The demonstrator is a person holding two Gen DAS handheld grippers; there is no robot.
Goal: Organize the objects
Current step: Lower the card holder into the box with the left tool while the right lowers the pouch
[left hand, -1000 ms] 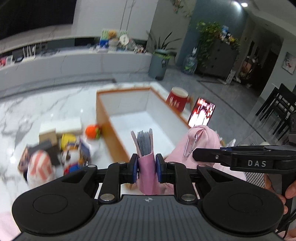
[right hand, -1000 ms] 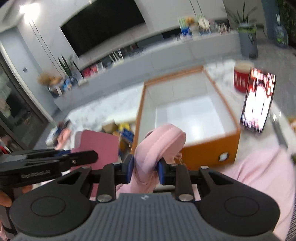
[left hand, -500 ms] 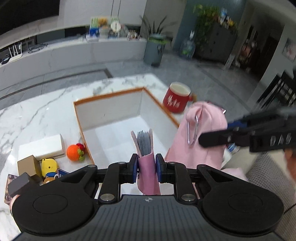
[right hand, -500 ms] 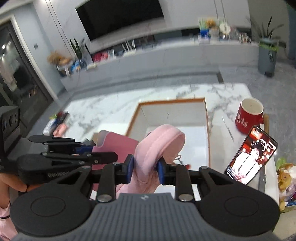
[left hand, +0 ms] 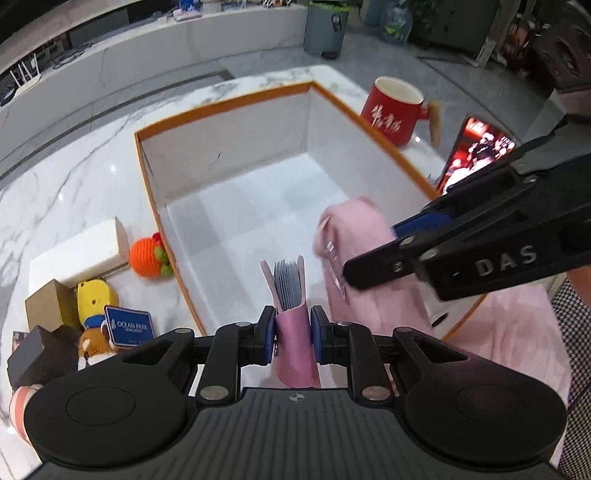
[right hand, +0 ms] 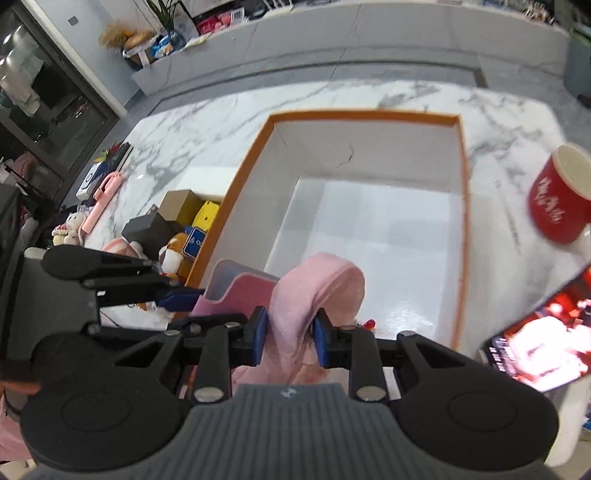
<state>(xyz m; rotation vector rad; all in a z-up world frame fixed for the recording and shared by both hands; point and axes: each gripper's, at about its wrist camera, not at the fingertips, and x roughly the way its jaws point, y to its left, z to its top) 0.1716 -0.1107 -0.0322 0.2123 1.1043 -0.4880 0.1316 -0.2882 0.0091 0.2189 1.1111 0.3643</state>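
You're in somebody's home here, a big open-plan living room by the look of it. The marble table (left hand: 74, 177) has everyday clutter on it: a red mug (left hand: 391, 110), a phone (left hand: 476, 151) playing video, plush toys (right hand: 70, 229) and small boxes (left hand: 77, 251) at the left. Beyond it runs a long low white cabinet (right hand: 332, 40) with a router (left hand: 22, 77), cables and knick-knacks on top. There's a potted plant (right hand: 162, 11) at the far left, a bin (left hand: 325, 26) and a water jug (left hand: 395, 22) on the grey tiled floor (left hand: 424, 62).
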